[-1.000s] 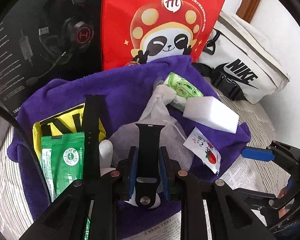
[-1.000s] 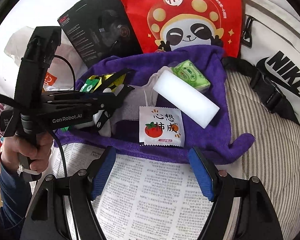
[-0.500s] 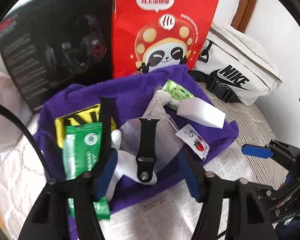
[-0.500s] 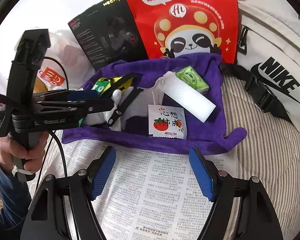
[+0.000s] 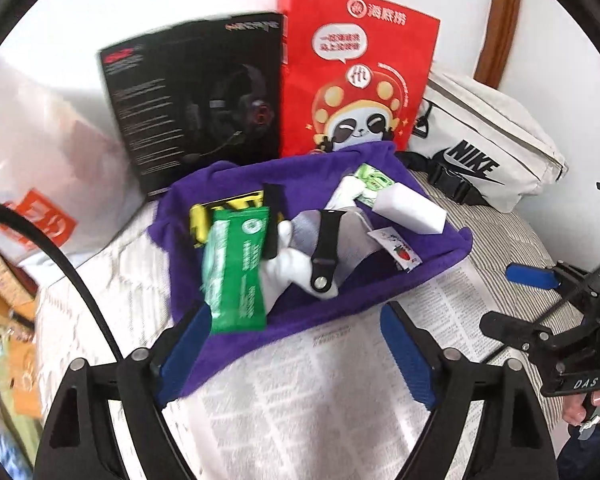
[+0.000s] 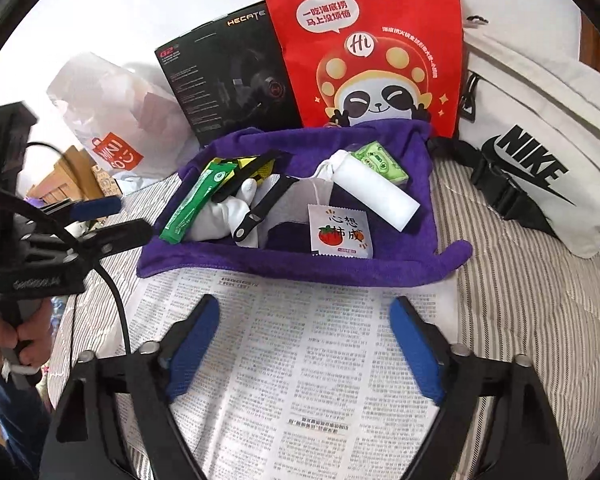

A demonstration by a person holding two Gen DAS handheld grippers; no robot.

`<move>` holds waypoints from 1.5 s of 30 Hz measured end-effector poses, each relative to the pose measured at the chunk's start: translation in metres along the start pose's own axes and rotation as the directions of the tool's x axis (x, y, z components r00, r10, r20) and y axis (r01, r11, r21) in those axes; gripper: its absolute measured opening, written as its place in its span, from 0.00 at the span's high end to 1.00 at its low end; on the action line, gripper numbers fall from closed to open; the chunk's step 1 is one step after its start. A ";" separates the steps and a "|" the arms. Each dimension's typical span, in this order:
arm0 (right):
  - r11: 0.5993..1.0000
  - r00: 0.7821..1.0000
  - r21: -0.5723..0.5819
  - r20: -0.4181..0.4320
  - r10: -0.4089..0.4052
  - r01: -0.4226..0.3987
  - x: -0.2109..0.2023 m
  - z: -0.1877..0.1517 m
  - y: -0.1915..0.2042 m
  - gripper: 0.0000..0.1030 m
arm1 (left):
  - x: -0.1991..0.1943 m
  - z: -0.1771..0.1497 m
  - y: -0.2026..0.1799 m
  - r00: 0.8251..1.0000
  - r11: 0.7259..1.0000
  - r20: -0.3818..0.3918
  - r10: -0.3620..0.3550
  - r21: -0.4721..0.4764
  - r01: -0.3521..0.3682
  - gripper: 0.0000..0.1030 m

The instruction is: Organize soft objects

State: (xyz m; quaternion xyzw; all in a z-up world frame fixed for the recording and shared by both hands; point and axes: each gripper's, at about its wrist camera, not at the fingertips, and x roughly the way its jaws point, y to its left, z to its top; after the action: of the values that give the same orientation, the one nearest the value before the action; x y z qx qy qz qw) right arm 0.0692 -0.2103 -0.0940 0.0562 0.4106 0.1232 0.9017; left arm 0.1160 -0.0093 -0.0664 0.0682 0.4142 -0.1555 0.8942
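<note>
The left tool [image 5: 296, 342] stands apart and empty, its jaws just having opened, above the near edge of the purple towel [image 5: 340, 292] on the bed. The black rubber watch strap [image 5: 326, 250] lies mid-towel on a white glove [image 5: 288, 268]. The right tool [image 6: 304, 340] gapes over newspaper [image 6: 300, 360], having widened.

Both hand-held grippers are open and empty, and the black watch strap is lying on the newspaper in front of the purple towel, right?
Not quite. The black watch strap lies on the purple towel, not the newspaper; the right wrist view shows it. Both hand-held grippers are open and empty.
</note>
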 end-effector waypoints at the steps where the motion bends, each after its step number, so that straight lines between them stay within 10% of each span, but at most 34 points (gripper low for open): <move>1: 1.000 1.000 -0.004 0.004 -0.011 0.011 -0.002 0.000 0.001 0.12 | -0.005 -0.004 0.001 1.000 1.000 0.008 0.012 -0.007 -0.012 0.11; 26: 0.985 0.982 0.008 0.075 -0.171 0.170 -0.064 -0.001 0.019 0.02 | -0.082 -0.059 -0.006 0.970 0.955 0.092 0.227 -0.217 -0.203 0.07; 45: 0.982 0.977 -0.011 0.109 -0.185 0.188 -0.083 -0.014 0.025 0.00 | -0.085 -0.066 -0.016 0.971 0.952 0.061 0.229 -0.221 -0.211 0.01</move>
State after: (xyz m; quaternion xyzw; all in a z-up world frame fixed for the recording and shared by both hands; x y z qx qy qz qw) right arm 0.0022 -0.2088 -0.0383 0.0144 0.3636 0.0393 0.9306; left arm 0.0116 0.0112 -0.0446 0.0109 0.3794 -0.0123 0.9251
